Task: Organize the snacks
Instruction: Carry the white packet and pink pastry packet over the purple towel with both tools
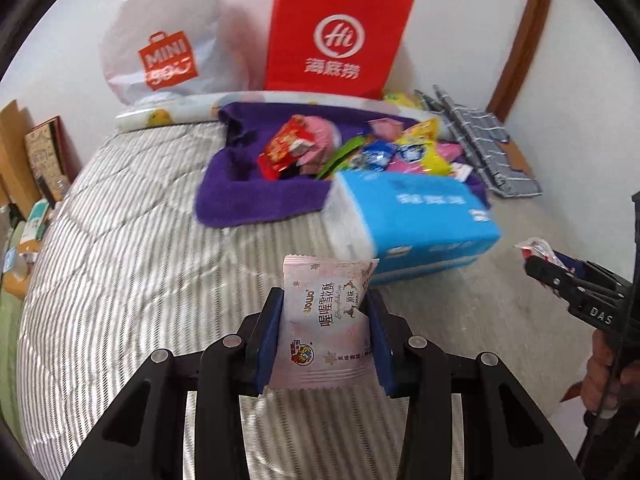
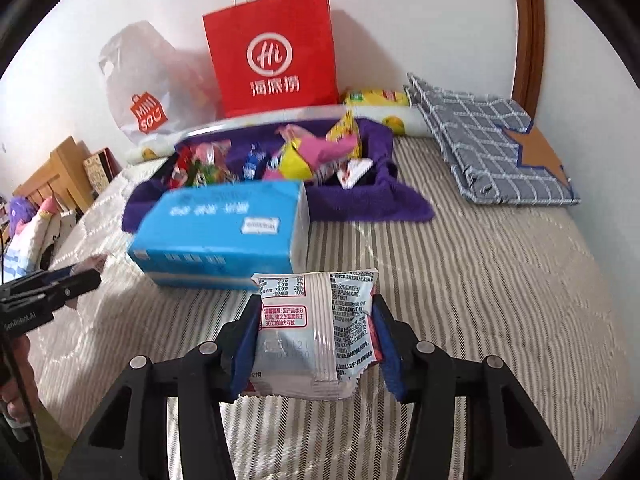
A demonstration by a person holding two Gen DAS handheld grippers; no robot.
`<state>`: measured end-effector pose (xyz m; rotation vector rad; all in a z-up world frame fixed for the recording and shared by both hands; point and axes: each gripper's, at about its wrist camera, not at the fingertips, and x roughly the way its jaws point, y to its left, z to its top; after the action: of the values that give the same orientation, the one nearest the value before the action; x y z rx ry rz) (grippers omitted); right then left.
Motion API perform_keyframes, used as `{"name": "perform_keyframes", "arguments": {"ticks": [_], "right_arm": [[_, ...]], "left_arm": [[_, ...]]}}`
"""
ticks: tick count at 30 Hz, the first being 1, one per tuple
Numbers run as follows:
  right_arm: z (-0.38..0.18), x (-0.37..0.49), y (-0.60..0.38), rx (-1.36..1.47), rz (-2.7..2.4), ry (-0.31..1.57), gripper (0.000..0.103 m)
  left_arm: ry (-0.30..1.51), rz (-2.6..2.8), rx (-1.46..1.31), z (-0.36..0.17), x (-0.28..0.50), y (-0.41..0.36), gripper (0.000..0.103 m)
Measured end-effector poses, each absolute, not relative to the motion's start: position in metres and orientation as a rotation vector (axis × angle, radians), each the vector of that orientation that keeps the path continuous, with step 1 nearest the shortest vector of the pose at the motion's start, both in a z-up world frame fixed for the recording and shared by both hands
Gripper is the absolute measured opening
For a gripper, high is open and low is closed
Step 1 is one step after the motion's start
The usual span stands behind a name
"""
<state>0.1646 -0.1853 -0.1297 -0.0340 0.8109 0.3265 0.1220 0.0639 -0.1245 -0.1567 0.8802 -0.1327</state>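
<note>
Pink snack packet (image 1: 326,320) front; silver packet (image 2: 316,336) back.

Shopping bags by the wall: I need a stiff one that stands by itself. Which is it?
The red paper bag with white handles stands upright with flat sides; the white plastic bag to its left slumps, crumpled.

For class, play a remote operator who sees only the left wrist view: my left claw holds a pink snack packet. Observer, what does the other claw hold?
Observer: The right claw is shut on a silver-and-white snack packet, printed back facing its camera.
Operator: What lies beyond that checked cloth on the right?
Observer: The grey checked cloth lies over brown cardboard cut like a star.
Operator: Anything left of the bed?
Observer: A purple plush toy beside the wooden headboard.
</note>
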Motion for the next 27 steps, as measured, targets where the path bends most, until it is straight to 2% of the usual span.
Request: {"name": "perform_keyframes", "arguments": {"ticks": [12,27], "right_arm": [[-0.086,0.175,-0.166,-0.009,0.347,0.734,0.050],[-0.059,0.231,-0.129,0.001,0.385,0.687,0.050]], "left_arm": [[0.822,-0.208,-0.144,-0.084,0.150,0.048,0.040],[0.804,-0.197,-0.143,-0.044,0.206,0.071,0.040]]}}
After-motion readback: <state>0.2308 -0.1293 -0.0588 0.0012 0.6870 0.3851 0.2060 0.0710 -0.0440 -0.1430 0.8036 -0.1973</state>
